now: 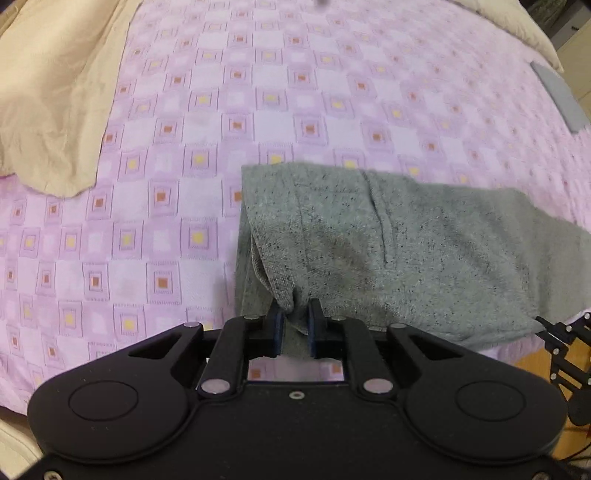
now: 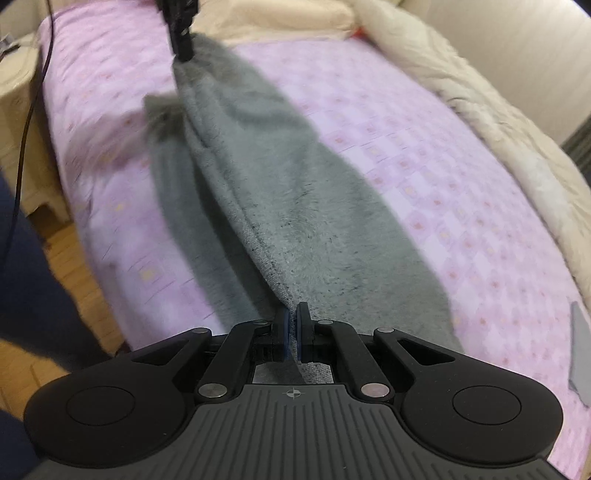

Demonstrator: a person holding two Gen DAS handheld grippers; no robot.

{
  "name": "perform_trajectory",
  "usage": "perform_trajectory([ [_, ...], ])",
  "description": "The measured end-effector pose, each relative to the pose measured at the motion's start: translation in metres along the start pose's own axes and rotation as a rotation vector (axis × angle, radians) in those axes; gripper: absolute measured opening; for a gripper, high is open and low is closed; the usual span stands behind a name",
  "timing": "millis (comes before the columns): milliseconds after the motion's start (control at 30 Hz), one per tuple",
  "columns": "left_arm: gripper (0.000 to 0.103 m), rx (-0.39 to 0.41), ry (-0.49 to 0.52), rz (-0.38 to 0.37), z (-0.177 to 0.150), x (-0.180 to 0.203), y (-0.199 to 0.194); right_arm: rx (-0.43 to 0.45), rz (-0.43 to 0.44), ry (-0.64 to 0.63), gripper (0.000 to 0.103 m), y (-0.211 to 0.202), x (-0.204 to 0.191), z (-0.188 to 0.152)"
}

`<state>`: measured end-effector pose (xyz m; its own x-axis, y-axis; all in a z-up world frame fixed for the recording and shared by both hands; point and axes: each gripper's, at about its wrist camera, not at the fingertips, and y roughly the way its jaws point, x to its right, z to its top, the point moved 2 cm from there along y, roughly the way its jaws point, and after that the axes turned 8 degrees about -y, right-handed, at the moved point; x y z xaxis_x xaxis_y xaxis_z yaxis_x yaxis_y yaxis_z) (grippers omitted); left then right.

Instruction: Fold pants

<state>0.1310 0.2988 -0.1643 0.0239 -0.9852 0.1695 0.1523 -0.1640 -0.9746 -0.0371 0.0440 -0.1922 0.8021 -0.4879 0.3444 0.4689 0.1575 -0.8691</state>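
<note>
Grey fleece pants [image 1: 388,243] lie across the pink checked bed cover [image 1: 184,184]. My left gripper [image 1: 296,317] is shut on a bunched edge of the pants at their near left corner. In the right wrist view the pants [image 2: 295,206] stretch as a long raised fold between the two grippers. My right gripper [image 2: 293,323] is shut on the near end of that fold. The left gripper [image 2: 181,33] shows at the top of that view, holding the far end. The right gripper's linkage [image 1: 565,347] shows at the right edge of the left wrist view.
A beige duvet [image 1: 55,92] is heaped at the far left of the bed and also along the far side in the right wrist view [image 2: 480,110]. A flat grey item [image 1: 561,96] lies at the right bed edge. Wooden floor [image 2: 70,258] and a black cable [image 2: 26,129] are at left.
</note>
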Motion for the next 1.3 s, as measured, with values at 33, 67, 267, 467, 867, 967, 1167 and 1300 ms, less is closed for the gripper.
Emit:
perform_trajectory([
  [33,0.017,-0.017,0.0,0.014,-0.003,-0.003,0.008,-0.012,0.008,-0.016,0.004,0.007,-0.005,-0.001],
  [67,0.017,-0.036,-0.002,0.026,-0.006,-0.003,0.015,-0.028,0.016,-0.028,0.004,0.014,-0.008,-0.002],
  [267,0.017,-0.072,0.025,0.094,-0.018,0.004,0.041,-0.087,0.049,-0.003,0.004,0.038,-0.012,-0.003],
  [467,0.018,-0.083,-0.002,0.085,-0.006,0.004,0.043,-0.102,0.09,-0.018,0.004,0.045,-0.013,-0.005],
  [867,0.011,-0.065,-0.043,0.234,-0.021,-0.018,0.044,-0.082,0.061,-0.012,0.011,0.036,-0.004,0.005],
  [967,0.011,0.064,0.01,0.233,-0.009,-0.005,0.008,-0.026,0.045,0.087,0.014,0.016,0.01,0.007],
  [1167,0.017,0.181,0.078,0.153,0.041,0.049,0.007,0.048,-0.016,0.231,0.014,0.007,0.039,0.023],
  [1300,0.02,0.181,0.101,0.123,0.078,0.086,0.04,0.062,-0.04,0.305,0.014,0.014,0.06,0.039],
])
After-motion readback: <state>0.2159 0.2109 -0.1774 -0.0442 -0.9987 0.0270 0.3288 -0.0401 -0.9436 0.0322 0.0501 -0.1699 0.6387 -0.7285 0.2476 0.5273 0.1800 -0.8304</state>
